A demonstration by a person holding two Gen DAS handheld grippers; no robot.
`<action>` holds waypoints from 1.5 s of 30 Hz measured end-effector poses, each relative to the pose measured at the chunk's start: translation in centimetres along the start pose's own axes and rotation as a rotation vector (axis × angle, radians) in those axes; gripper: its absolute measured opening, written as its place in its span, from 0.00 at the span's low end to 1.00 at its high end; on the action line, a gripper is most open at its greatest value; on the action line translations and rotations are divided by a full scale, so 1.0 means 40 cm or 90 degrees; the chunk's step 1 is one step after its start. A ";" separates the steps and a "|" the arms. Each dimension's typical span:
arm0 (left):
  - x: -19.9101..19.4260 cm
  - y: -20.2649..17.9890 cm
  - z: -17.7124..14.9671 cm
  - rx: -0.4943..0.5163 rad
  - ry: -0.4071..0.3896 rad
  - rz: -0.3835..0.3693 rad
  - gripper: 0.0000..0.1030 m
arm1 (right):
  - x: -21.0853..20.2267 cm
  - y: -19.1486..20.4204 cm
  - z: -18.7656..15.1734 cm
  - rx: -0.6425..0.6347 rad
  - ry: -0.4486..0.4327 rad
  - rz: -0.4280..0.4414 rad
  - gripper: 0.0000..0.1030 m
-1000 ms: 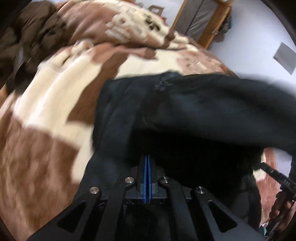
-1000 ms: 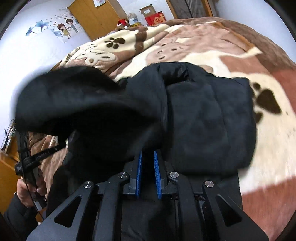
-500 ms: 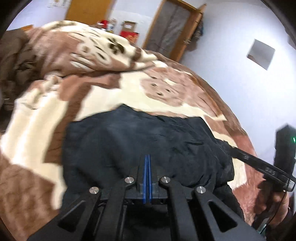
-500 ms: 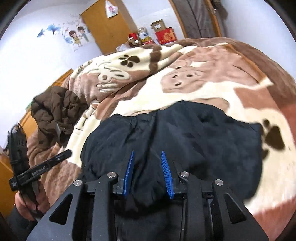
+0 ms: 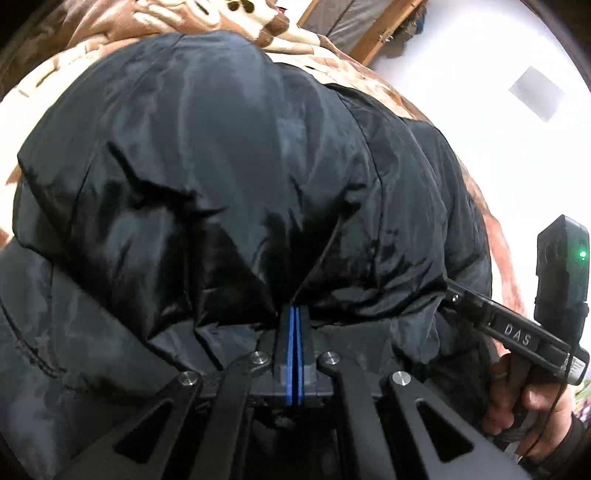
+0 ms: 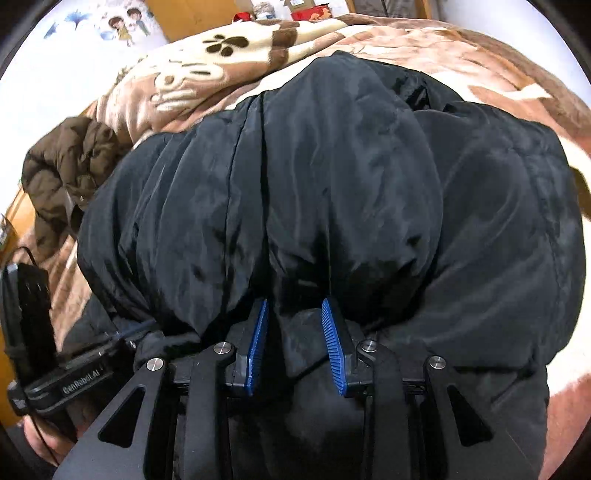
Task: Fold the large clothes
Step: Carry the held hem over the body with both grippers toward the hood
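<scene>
A large black padded jacket (image 5: 229, 155) lies folded on the bed and fills both views; it also shows in the right wrist view (image 6: 332, 192). My left gripper (image 5: 295, 314) is shut with its blue pads together, pressed against the jacket's near fold; whether cloth sits between the pads is hidden. My right gripper (image 6: 293, 314) is open, its blue pads apart, with the jacket's near edge bulging between and over them. The right gripper also shows at the right of the left wrist view (image 5: 517, 332).
A brown and cream paw-print blanket (image 6: 229, 59) covers the bed under the jacket. A brown puffy coat (image 6: 62, 166) lies at the left. A wooden door frame (image 5: 373, 33) and white wall (image 5: 480, 74) stand behind. The left gripper's handle (image 6: 70, 376) shows at lower left.
Both grippers have dropped low and close onto the jacket, which now fills the views. The right gripper has opened wider. The left stays shut.
</scene>
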State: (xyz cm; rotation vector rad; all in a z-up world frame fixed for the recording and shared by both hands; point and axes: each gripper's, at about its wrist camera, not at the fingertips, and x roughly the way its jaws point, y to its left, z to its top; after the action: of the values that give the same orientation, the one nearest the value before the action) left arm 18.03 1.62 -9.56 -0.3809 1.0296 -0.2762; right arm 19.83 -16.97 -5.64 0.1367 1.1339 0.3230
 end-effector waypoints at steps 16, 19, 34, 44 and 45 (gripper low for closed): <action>-0.203 -0.009 0.199 0.072 -0.139 0.081 0.02 | -0.204 0.022 0.150 -0.022 -0.156 -0.023 0.30; -0.131 0.077 0.240 0.024 -0.118 0.114 0.02 | -0.115 -0.047 0.197 0.012 -0.121 -0.052 0.30; -0.164 0.106 0.203 0.009 -0.132 0.098 0.02 | -0.137 -0.066 0.206 0.032 -0.163 -0.071 0.30; 0.037 0.079 0.423 0.038 -0.116 0.110 0.02 | 0.107 -0.087 0.351 0.006 -0.087 -0.103 0.30; 0.067 0.096 0.413 0.030 -0.105 0.105 0.02 | 0.133 -0.124 0.332 0.020 -0.085 -0.099 0.30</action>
State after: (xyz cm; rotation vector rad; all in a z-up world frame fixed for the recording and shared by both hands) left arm 33.91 6.92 -5.71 -0.2693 0.8846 -0.1177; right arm 34.80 -19.20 -6.02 0.0953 1.0113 0.1565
